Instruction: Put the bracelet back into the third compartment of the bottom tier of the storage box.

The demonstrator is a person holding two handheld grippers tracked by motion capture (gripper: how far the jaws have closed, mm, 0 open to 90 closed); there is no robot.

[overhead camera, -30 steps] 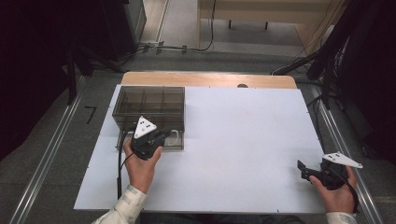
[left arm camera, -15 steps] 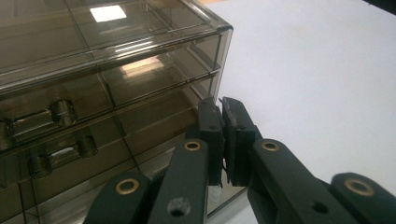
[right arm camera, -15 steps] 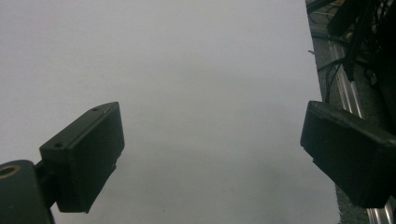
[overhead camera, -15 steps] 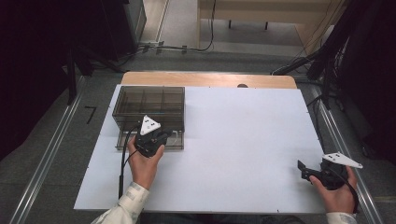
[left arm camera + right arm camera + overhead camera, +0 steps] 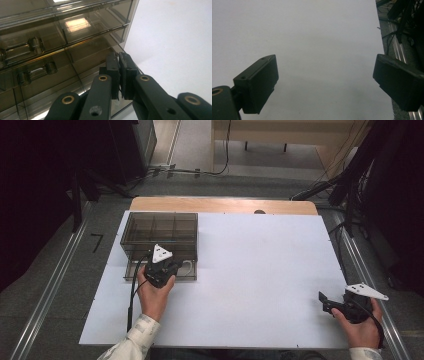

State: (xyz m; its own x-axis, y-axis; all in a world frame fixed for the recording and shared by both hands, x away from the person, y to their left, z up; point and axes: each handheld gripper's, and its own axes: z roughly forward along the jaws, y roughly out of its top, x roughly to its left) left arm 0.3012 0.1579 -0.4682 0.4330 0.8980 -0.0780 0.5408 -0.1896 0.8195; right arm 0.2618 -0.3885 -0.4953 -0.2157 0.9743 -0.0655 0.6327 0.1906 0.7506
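A smoky clear plastic drawer cabinet stands at the table's left rear. Its bottom drawer juts out toward me. My left gripper is at that drawer's front. In the left gripper view its jaws are pressed together against the cabinet, near its right corner. Whether a handle lies between them is hidden. My right gripper hovers low over the white table at the right front. Its jaws are wide apart with nothing between them.
Two other drawer handles show through the cabinet's front. A wooden strip runs along the table's far edge. Metal rails and dark cables flank the table on the floor.
My left hand has edged a little forward toward the cabinet. The right gripper has stayed put.
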